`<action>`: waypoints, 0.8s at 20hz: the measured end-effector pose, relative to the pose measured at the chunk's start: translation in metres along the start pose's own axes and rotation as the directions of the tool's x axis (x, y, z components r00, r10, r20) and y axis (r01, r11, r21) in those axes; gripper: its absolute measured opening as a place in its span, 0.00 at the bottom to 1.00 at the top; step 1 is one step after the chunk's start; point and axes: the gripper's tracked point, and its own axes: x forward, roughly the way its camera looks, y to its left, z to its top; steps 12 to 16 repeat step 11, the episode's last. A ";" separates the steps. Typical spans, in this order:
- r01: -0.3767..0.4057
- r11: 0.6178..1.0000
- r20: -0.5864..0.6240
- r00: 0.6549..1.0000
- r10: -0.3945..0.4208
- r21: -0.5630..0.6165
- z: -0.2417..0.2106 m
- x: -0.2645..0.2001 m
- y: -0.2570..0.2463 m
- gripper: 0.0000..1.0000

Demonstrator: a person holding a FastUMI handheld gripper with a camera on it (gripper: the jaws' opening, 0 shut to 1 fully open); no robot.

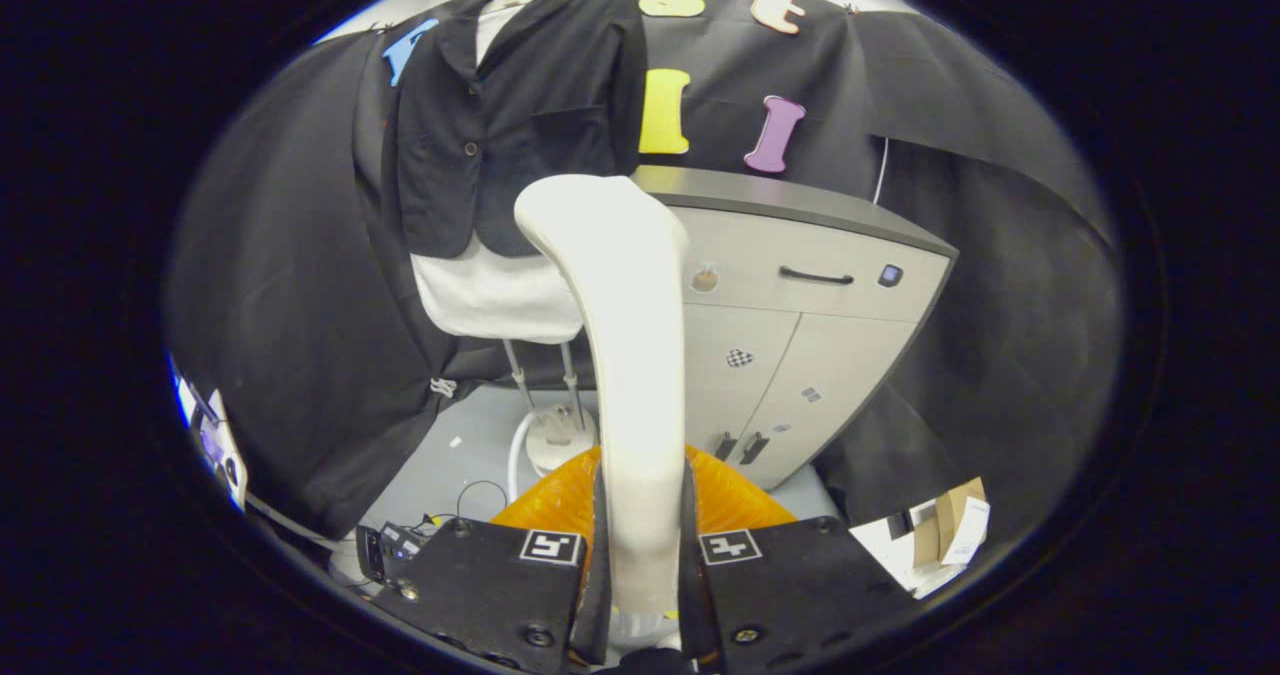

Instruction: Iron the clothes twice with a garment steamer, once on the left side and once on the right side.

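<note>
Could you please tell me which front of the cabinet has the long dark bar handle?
The top drawer of the cabinet; the two doors below it have handles at their bottom. The gripper is shut on the steamer.

Grey-topped cabinet [800, 315]: one drawer with dark handle [815, 277], two doors below (small stickers on each). Cardboard box [950, 530]: on floor beside cabinet. Cables and small device [395, 545]: on floor by the black cloth wall [290, 355].

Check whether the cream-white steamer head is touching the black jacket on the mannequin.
Cannot tell. In the gripper view the cream-white steamer head, clamped between the gripper fingers, overlaps the black jacket hem, but neither contact nor a gap shows.
</note>
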 end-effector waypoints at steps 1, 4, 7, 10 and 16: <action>-0.004 1.000 0.003 1.000 0.004 0.006 -0.002 -0.005 -0.010 0.30; -0.031 0.999 0.022 0.999 0.031 0.016 -0.009 -0.027 -0.044 0.30; -0.052 0.998 0.030 0.998 0.052 0.016 -0.017 -0.048 -0.072 0.30; -0.073 0.997 0.031 0.997 0.073 0.011 -0.025 -0.063 -0.096 0.30; -0.080 0.997 0.030 0.996 0.079 0.013 -0.029 -0.069 -0.103 0.30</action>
